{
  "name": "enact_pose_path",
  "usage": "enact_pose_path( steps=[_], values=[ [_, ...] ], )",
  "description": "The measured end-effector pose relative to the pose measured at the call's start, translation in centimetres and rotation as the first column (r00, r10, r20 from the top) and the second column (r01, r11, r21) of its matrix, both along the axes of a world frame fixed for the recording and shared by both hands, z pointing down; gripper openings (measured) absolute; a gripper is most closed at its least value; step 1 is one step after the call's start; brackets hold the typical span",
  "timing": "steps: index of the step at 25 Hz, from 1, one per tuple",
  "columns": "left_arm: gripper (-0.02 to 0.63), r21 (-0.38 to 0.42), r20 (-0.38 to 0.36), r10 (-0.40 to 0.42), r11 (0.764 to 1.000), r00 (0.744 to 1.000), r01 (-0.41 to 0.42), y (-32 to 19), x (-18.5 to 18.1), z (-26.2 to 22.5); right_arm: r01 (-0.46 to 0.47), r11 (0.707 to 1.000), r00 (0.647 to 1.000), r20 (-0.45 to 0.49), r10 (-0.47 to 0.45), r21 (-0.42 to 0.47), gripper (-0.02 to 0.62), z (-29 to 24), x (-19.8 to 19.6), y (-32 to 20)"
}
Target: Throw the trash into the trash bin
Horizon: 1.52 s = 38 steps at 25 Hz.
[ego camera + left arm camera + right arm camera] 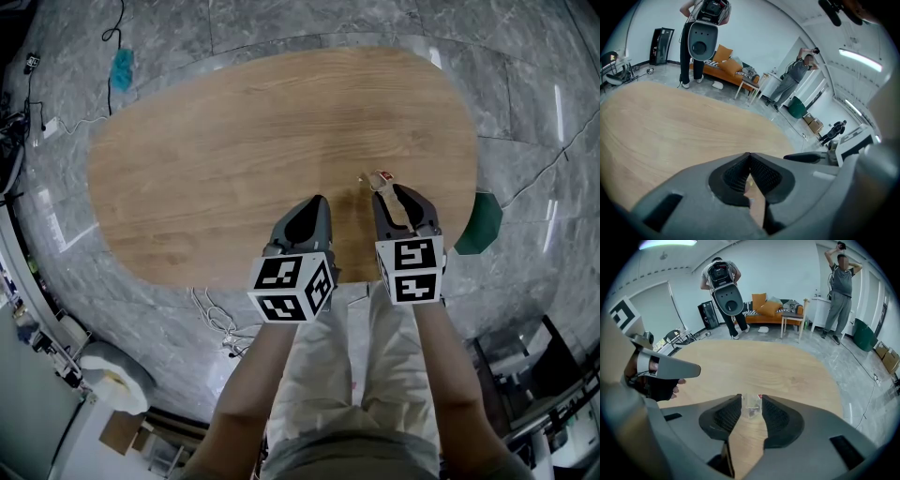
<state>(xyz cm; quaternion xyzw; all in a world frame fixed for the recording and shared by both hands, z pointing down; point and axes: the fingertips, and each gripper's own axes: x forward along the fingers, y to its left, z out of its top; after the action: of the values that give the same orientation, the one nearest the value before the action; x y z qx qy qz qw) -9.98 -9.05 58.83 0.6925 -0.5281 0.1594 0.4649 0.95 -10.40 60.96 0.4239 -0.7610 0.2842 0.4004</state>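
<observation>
The right gripper (751,398) stands part open around a small clear wrapper (751,407) on the table (234,141). Its pads seem not yet to press. Close squarely on the wrapper, lift, then carry it to the green bin (480,225) at 3 o'clock. The left gripper (749,155) is clenched and empty.

Floor (309,23): grey veined marble slabs, glossy, with loose cables (214,323) lying on it.
Table (234,141): oval, light wood grain.
Walls (787,268): plain white.
Ceiling: white, with long strip lights (860,58).
Far wall: orange sofa (765,310) with cushions; small side table (792,316) just beside it; black upright cabinet (707,314) near the sofa's other end.
Cardboard boxes (814,124): stacked by a side wall.
</observation>
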Motion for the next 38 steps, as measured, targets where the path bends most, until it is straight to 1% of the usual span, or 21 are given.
enact_pose_path(
  steps=[1, 4, 11, 28, 33, 38],
  values=[
    [0.000, 0.000, 0.000, 0.000, 1.000, 1.000, 0.000, 0.0, 0.0, 0.1, 0.002, 1.000, 1.000, 0.000, -0.002, -0.007, 0.121, 0.2, -0.1, 0.0],
    [0.000, 0.000, 0.001, 0.000, 1.000, 1.000, 0.000, -0.1, -0.1, 0.3, 0.014, 1.000, 1.000, -0.009, -0.014, -0.021, 0.155, 1.0, -0.4, 0.0],
    [0.000, -0.007, 0.001, 0.006, 1.000, 1.000, -0.006, 0.0, -0.2, 0.7, 0.022, 0.999, 0.999, -0.032, -0.024, -0.041, 0.178, 2.6, -0.6, -0.6],
    [0.000, -0.011, 0.002, 0.018, 1.000, 1.000, -0.018, 0.1, -0.1, 1.6, 0.016, 0.999, 0.996, -0.086, -0.019, -0.043, 0.178, 4.6, 0.0, -0.8],
    [0.000, -0.013, 0.003, 0.019, 1.000, 1.000, -0.019, 0.2, -0.1, 1.8, 0.027, 0.999, 0.995, -0.100, -0.031, -0.044, 0.176, 5.0, 0.1, -1.0],
    [0.000, -0.011, 0.003, 0.022, 1.000, 1.000, -0.022, 0.6, 0.0, 1.7, 0.027, 0.999, 0.993, -0.114, -0.032, -0.043, 0.134, 5.0, 0.3, -0.8]
  ],
)
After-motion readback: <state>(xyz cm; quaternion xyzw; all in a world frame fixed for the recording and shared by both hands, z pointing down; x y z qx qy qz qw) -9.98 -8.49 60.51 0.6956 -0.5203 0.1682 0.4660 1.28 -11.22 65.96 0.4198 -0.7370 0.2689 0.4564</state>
